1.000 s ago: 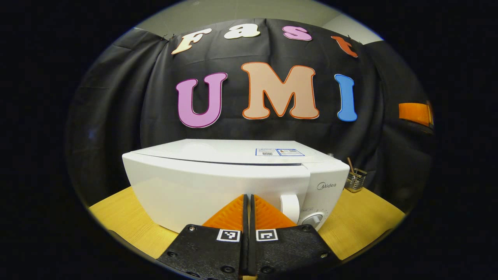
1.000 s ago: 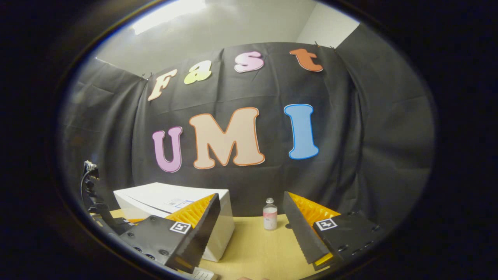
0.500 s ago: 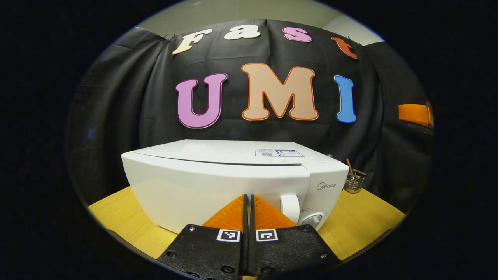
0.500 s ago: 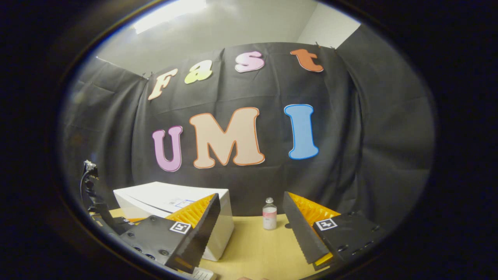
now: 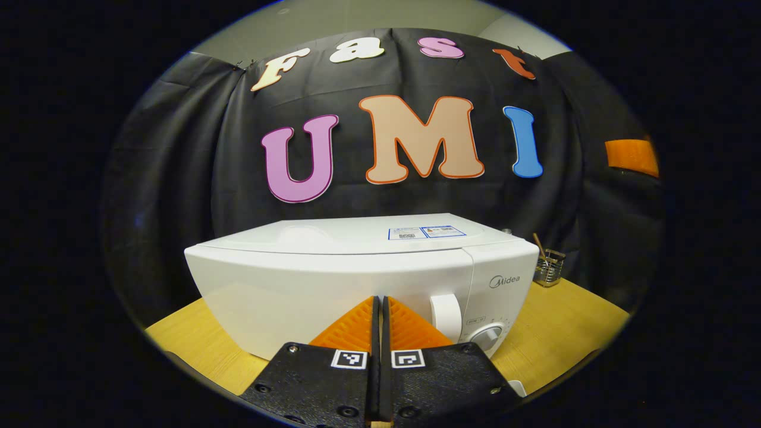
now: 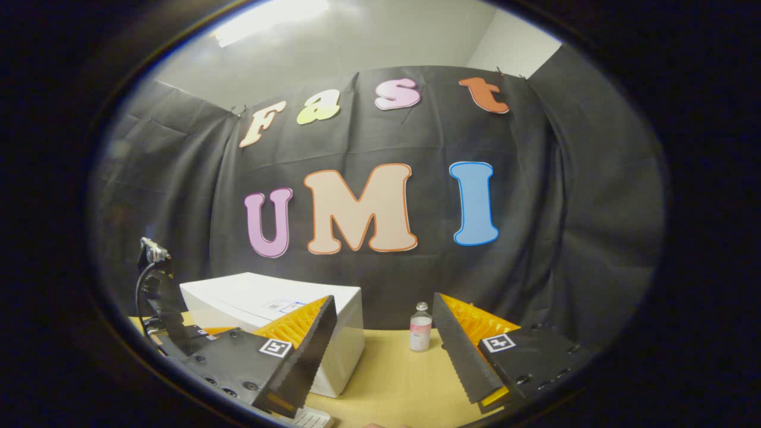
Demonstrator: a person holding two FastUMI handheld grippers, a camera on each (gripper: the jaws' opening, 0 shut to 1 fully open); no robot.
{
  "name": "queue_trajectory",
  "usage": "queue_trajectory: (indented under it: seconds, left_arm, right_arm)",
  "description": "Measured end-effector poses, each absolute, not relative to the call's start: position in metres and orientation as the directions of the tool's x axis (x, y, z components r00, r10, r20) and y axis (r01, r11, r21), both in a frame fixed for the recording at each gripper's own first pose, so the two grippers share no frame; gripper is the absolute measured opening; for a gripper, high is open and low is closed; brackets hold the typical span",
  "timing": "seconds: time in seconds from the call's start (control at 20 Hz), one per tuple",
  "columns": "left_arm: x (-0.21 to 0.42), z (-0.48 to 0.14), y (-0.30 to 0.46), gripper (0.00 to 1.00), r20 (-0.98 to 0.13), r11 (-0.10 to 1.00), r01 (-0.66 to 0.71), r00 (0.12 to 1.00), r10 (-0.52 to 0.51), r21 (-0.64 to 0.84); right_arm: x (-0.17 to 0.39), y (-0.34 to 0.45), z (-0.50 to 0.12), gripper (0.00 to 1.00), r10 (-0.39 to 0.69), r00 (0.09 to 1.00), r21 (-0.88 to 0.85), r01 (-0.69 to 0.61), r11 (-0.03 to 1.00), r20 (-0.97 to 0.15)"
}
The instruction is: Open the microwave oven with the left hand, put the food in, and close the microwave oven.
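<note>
The white microwave (image 5: pixel 333 285) stands on the wooden table with its door closed; its handle (image 5: pixel 445 315) and a dial (image 5: pixel 487 336) sit at the right of the front. My left gripper (image 5: pixel 380 302) is shut with nothing between its fingers, and it points at the door just left of the handle, a short way off. In the right gripper view the microwave (image 6: pixel 267 297) is at the lower left. My right gripper (image 6: pixel 383 300) is open and empty above the table.
A small bottle (image 6: pixel 420 327) stands on the table (image 6: pixel 392 380) near the back wall, right of the microwave. A wire utensil holder (image 5: pixel 548 267) sits behind the microwave's right corner. A black mount with a cable (image 6: pixel 153 279) rises at the left.
Both grippers have shifted slightly: the left one sits a little lower facing the microwave, and the right one has turned a little to the left. Neither gripper's opening has changed.
</note>
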State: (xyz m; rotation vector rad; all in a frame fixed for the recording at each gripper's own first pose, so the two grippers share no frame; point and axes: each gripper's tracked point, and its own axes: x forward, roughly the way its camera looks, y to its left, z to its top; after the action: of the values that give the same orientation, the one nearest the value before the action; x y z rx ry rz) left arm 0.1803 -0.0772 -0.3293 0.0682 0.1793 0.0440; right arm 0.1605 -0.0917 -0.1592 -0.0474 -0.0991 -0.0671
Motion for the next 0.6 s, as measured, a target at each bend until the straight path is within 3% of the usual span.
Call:
queue_trajectory:
  seconds: [0.6]
  left_arm:
    - [0.168, -0.313, -0.079, 0.01, -0.177, 1.000, -0.011, 0.984, 0.009, -0.007]
  right_arm:
    - [0.159, -0.099, -0.159, 0.99, -0.082, 0.992, -0.038, 0.086, 0.996, 0.097]
